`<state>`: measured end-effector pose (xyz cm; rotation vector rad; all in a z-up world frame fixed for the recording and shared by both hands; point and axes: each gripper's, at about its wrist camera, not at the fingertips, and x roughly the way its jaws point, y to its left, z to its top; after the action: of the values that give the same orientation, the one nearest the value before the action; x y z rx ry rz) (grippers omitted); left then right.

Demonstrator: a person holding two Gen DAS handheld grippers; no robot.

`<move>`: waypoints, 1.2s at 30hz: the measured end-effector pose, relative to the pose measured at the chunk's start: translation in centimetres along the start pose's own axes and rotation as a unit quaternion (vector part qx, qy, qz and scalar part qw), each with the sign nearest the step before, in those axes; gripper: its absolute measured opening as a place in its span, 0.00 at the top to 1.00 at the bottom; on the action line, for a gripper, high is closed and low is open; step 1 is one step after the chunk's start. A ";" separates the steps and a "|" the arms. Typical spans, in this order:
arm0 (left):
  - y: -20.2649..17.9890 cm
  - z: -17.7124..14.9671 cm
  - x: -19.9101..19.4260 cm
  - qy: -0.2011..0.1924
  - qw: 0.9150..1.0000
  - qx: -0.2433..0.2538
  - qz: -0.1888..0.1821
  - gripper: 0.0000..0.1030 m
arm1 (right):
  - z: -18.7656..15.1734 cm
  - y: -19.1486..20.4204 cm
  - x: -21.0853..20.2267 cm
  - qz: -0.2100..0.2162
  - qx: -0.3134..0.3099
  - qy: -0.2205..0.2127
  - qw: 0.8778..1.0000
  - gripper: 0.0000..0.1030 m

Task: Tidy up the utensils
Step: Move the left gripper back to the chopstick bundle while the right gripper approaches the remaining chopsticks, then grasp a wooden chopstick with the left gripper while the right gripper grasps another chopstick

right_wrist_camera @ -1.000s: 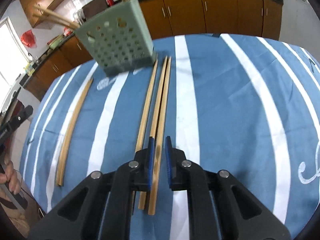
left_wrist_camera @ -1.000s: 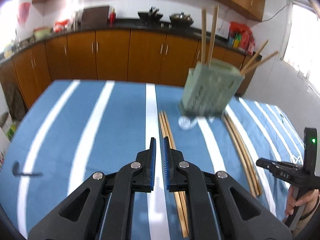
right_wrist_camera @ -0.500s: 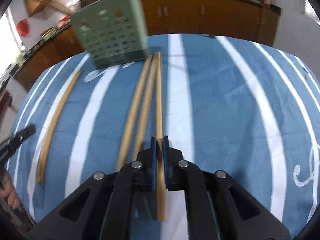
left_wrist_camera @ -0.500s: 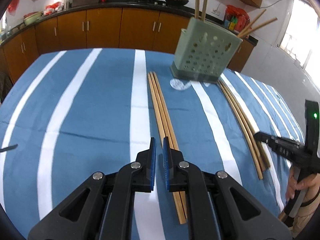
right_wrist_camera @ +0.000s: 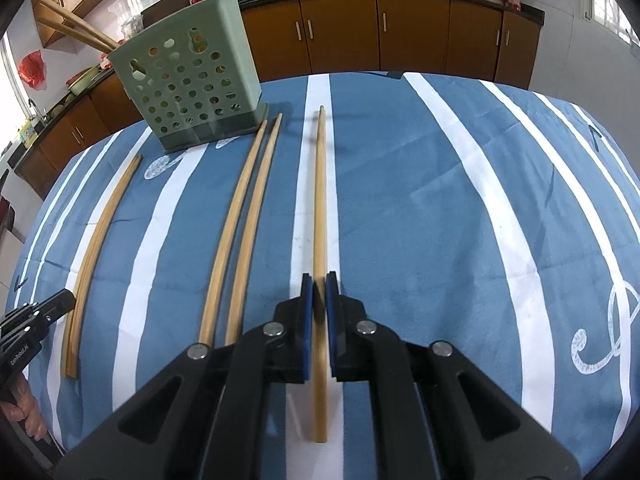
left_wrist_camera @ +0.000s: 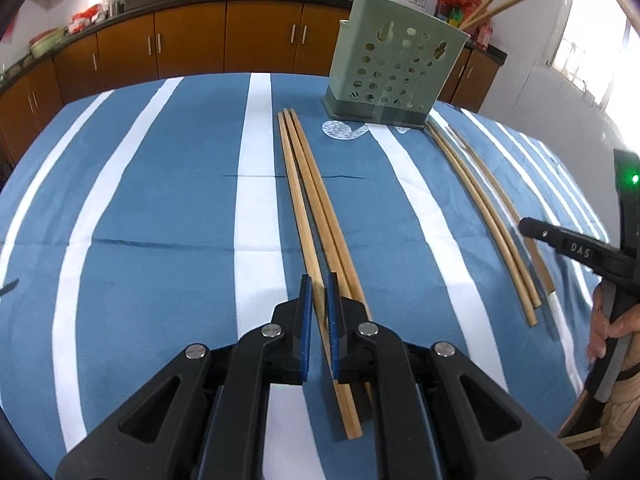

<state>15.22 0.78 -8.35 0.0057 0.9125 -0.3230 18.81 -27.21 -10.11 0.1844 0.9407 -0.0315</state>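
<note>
Right wrist view: one chopstick (right_wrist_camera: 319, 216) is clamped by the right gripper (right_wrist_camera: 314, 292), lifted beside the green holder (right_wrist_camera: 188, 76); the left gripper (left_wrist_camera: 316, 296) is narrowly parted around another chopstick (left_wrist_camera: 298, 200), grip uncertain.

chopsticks (left_wrist_camera: 308, 196) before holder (left_wrist_camera: 394, 64), on tablecloth (left_wrist_camera: 160, 184)

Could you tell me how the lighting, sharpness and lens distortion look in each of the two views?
Left wrist view: sharp, the window at upper right blown out; fisheye bows the chopsticks beside the holder. Right wrist view: sharp, even daylight, the held chopstick casting a soft shadow on the tablecloth, whose stripes curve outward.
</note>
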 end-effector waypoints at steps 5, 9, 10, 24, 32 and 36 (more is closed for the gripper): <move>-0.2 0.1 0.1 0.004 1.000 0.007 0.019 0.92 | -0.4 0.6 -0.3 -0.010 -0.020 -0.001 1.000 0.88; -0.7 0.0 0.2 0.001 0.999 0.012 0.030 0.92 | -0.9 0.9 -0.6 -0.004 -0.028 -0.007 1.000 0.80; -0.8 -0.1 0.2 0.001 0.999 0.014 0.034 0.92 | -1.0 1.0 -0.5 -0.005 -0.030 -0.008 0.999 0.80; 4.9 2.9 1.6 -0.010 0.996 -0.045 0.079 0.93 | 1.2 -2.5 0.7 -0.034 -0.001 -0.038 0.999 0.92; 6.1 2.9 1.6 -0.020 0.996 -0.058 0.064 0.93 | 1.3 -2.9 0.9 -0.028 0.007 -0.039 0.999 0.92; 6.7 2.8 1.5 -0.023 0.996 -0.074 0.049 0.93 | 1.2 -2.8 1.0 -0.031 0.006 -0.039 0.999 0.92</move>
<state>20.04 6.32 -8.64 -0.0938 0.8861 -0.1631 20.06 -30.17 -10.57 0.1635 0.8689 -0.0999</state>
